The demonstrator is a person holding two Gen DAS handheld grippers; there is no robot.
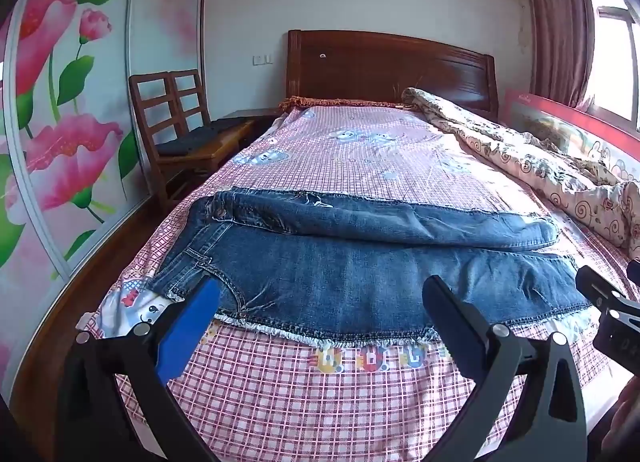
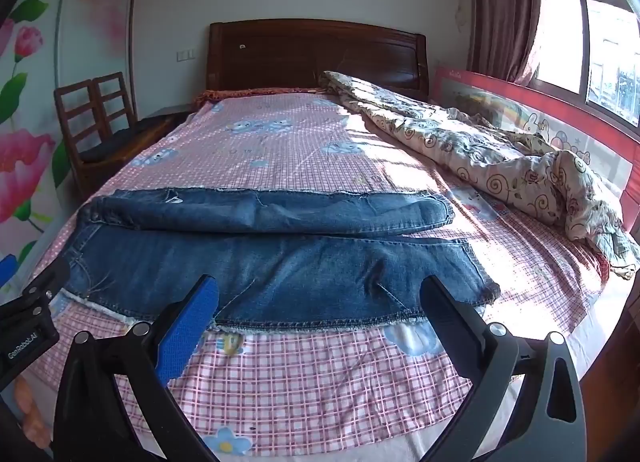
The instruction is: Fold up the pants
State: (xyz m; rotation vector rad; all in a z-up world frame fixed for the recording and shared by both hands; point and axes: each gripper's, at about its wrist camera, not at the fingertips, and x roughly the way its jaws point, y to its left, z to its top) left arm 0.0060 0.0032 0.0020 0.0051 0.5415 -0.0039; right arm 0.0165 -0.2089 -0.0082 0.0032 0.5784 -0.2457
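Observation:
Blue denim pants (image 1: 344, 262) lie flat across the bed, waist to the left and hems to the right, the far leg lying a little over the near one. The same pants (image 2: 280, 258) fill the middle of the right wrist view, frayed near edge toward me. My left gripper (image 1: 322, 302) hovers open over the near edge, toward the waist end, nothing between its fingers. My right gripper (image 2: 320, 302) hovers open over the near edge, toward the hem end, also holding nothing. The right gripper (image 1: 608, 302) shows at the right edge of the left wrist view.
The bed has a pink checked sheet (image 1: 304, 394) and a dark wooden headboard (image 1: 392, 69). A crumpled floral quilt (image 2: 500, 165) lies along the right side by a red bed rail (image 2: 540, 109). Wooden chairs (image 1: 176, 129) stand left of the bed beside a flowered wardrobe (image 1: 60, 101).

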